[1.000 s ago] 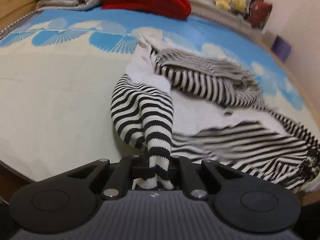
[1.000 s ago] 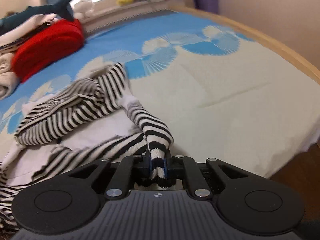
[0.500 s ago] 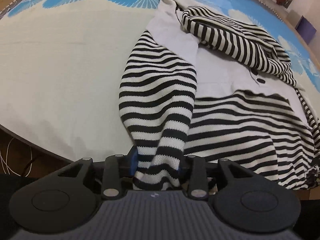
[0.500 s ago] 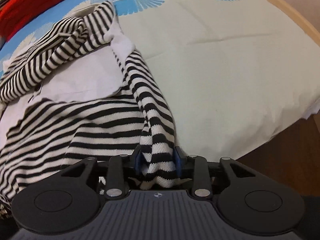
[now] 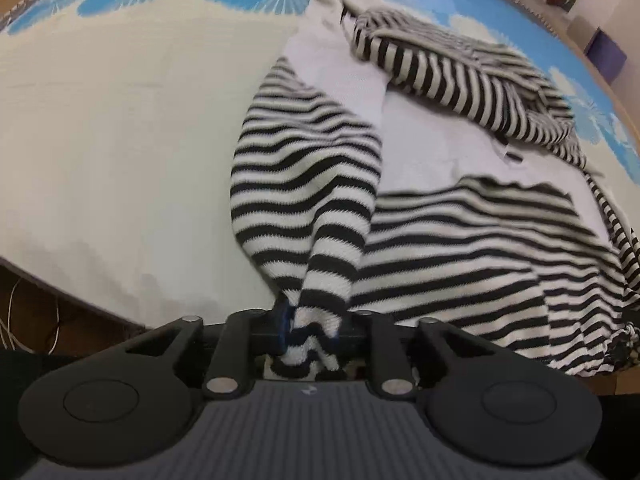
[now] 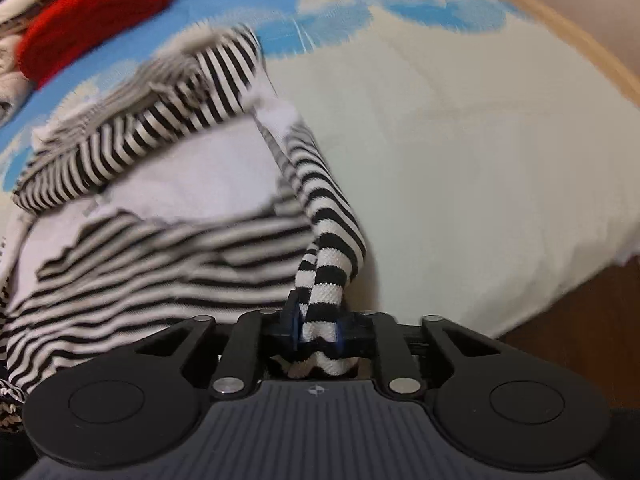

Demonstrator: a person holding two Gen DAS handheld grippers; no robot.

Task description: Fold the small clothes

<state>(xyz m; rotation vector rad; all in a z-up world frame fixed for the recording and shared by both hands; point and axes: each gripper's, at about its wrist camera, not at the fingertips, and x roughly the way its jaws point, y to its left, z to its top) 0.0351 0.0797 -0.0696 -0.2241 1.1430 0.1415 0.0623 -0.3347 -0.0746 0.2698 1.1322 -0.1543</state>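
The bed's near edge is viewed steeply downward and from close by in both wrist views, each looking along its own hand-held gripper. The black-and-white striped knitted garment (image 5: 460, 240) (image 6: 132, 264) on the cream and blue patterned bedspread (image 5: 120, 152) (image 6: 480, 160) is shared. It is seen rightward in the left view and leftward in the right.

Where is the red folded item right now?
Right wrist view, upper left: the red folded item lies on the bed's blue-patterned far end, beyond the striped garment.
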